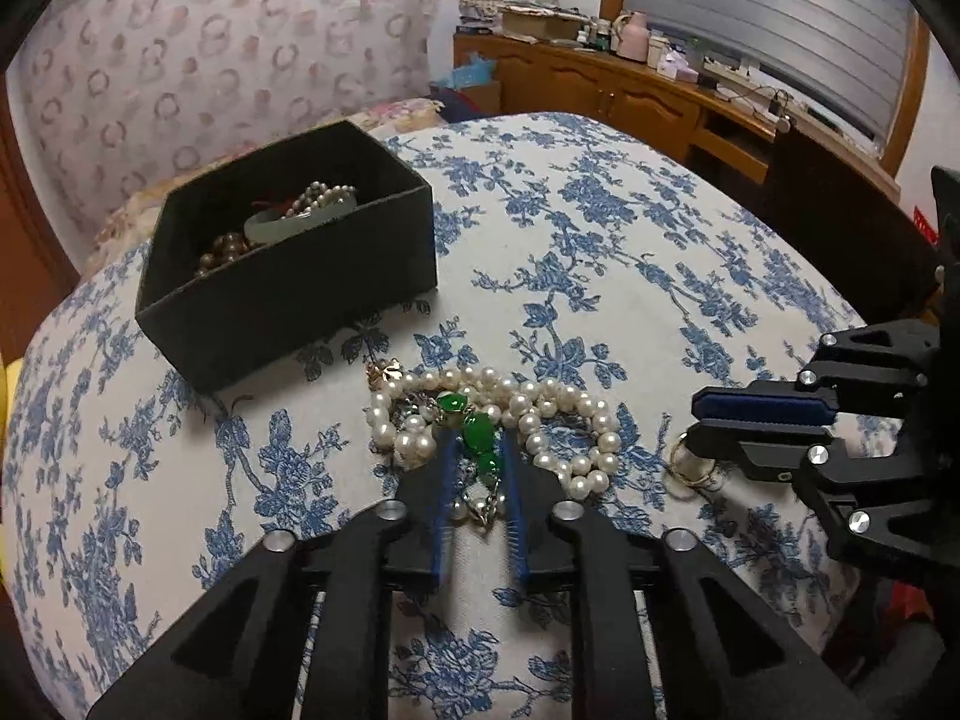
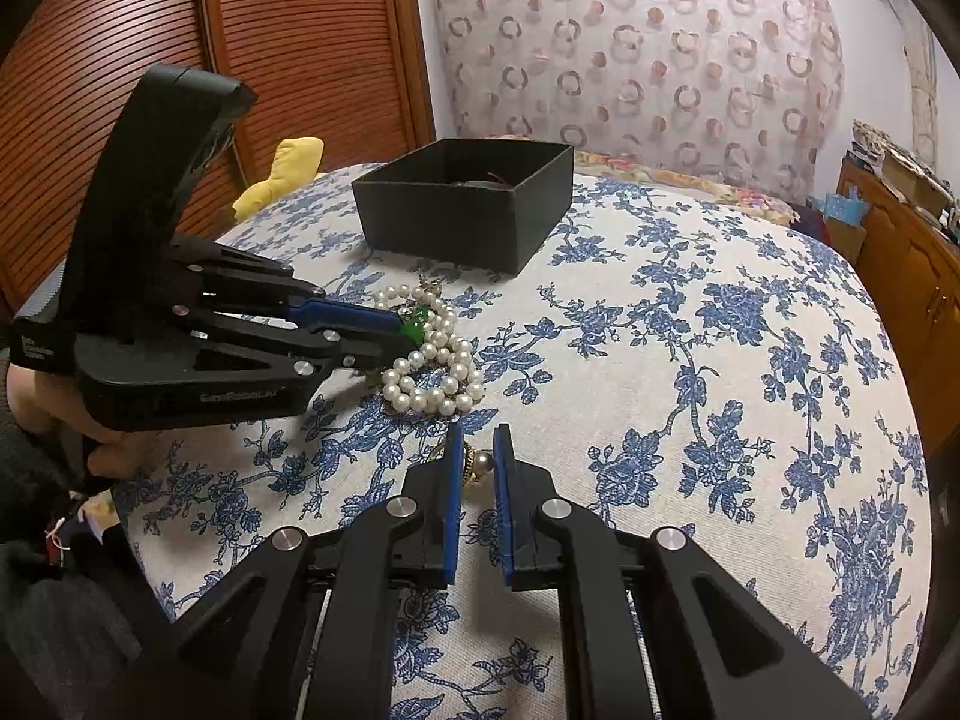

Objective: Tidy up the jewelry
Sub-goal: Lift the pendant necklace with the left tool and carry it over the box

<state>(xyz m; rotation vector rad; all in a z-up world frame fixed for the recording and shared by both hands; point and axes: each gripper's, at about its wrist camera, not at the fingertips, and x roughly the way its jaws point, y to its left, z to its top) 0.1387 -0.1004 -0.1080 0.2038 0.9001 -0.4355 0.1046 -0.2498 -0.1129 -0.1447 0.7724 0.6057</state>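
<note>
Pearl necklace [image 1: 498, 420] tangles around green bracelet [image 1: 474, 432], black box [image 1: 288, 276] nearby.

white pearl strand [image 1: 528, 414] heaped with green bracelet [image 1: 474, 429], gold ring [image 1: 690, 465] beside, near black box [image 1: 288, 276]

I see a matt black card box [image 1: 288, 276] on my woven cotton-look floral cloth [image 1: 600, 252]; beside the box, glossy pearls [image 1: 540, 414], shiny green stones [image 1: 477, 429].
</note>
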